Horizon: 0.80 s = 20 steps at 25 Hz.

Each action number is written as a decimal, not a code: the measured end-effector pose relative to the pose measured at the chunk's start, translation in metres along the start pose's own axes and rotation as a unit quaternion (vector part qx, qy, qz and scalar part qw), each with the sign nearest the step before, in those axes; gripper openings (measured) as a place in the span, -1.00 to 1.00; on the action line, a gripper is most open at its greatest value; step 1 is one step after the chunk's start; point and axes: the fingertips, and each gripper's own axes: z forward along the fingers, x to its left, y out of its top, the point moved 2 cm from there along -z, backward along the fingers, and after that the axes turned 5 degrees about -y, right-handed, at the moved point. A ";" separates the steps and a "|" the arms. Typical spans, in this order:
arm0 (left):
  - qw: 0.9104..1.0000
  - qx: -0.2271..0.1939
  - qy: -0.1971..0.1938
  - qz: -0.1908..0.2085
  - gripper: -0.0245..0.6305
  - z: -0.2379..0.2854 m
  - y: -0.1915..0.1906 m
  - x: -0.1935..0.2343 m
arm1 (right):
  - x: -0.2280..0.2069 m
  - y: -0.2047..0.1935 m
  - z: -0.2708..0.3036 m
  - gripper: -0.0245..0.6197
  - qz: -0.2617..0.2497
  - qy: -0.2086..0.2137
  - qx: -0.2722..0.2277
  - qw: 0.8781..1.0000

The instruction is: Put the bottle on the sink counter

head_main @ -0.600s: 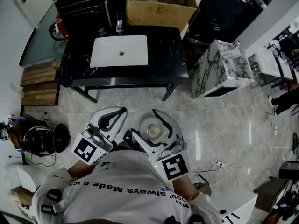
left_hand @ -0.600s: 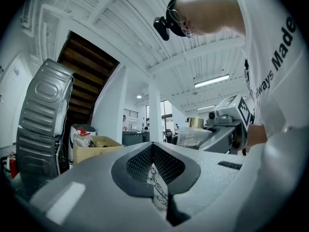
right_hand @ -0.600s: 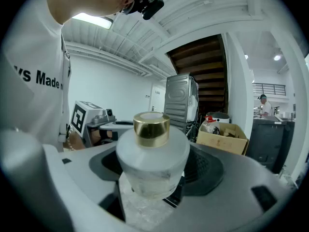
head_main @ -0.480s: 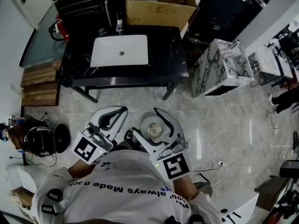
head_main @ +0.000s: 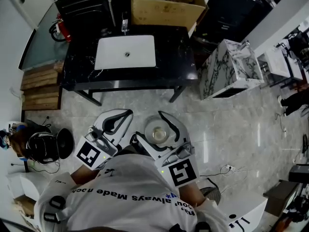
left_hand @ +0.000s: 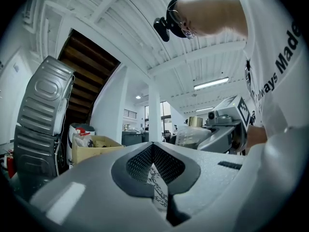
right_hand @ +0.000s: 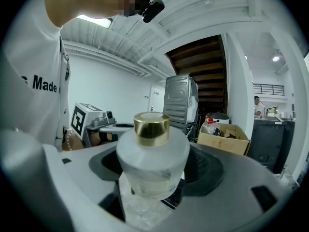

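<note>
head view: a person in a white shirt stands on a pale marbled floor, with both grippers in the lower centre of the frame. the right gripper has its jaws spread wide and clamped on a round frosted glass bottle, one jaw on each side. the bottle is upright above the floor, well apart from the black sink counter at the top centre. a white basin is set into that counter, with a faucet at its far edge and an open cardboard box beyond. the left gripper, just beside the right one, has its jaws closed tip to tip.

right gripper view: the bottle fills the centre, its gold cap uppermost and its body seated between the dark pads.

left gripper view: the left gripper shows its tips meeting with nothing between them. the bottle appears at centre right.
</note>
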 end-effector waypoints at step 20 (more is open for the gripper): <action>1.000 0.005 -0.018 -0.009 -0.92 -0.026 -0.008 0.082 | 0.007 0.022 0.086 0.11 0.005 -0.022 -0.004 1.000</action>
